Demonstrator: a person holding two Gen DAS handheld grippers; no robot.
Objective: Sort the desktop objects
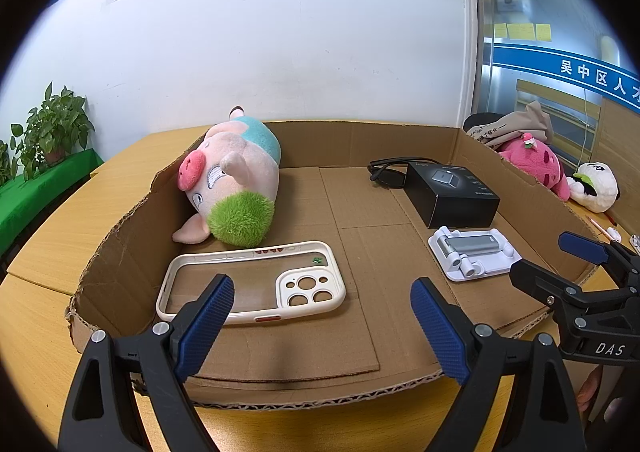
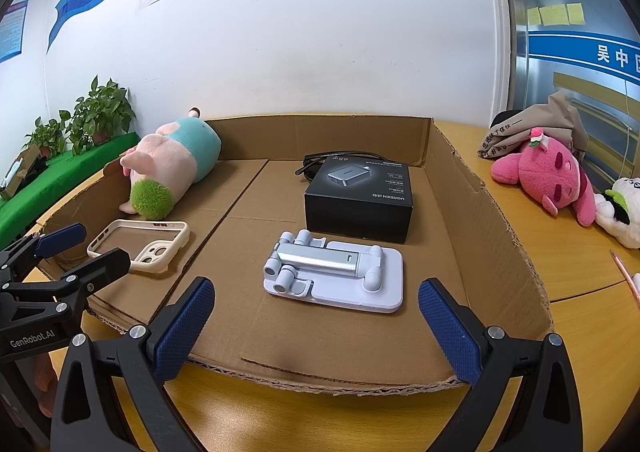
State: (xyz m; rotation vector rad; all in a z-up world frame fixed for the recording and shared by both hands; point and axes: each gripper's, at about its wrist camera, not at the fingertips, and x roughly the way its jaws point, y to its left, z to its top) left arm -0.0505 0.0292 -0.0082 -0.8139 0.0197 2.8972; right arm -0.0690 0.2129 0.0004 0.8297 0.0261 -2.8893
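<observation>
Phone case [image 1: 252, 282] — long axis crosswise

- Your left claw [image 1: 322, 316] is spread wide, its blue-padded fingers [image 1: 208, 324] empty and level.
- Your right claw [image 2: 316, 320] is spread equally wide, gripping nothing.
- From the left wrist view, the right claw sits at 3 o'clock.

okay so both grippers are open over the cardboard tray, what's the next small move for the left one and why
Probably ease the left gripper forward and down onto the phone case. Its jaws are open and empty, and the case lies flat on the cardboard tray just ahead, slightly left of the gap. The right gripper faces the phone stand.
</observation>
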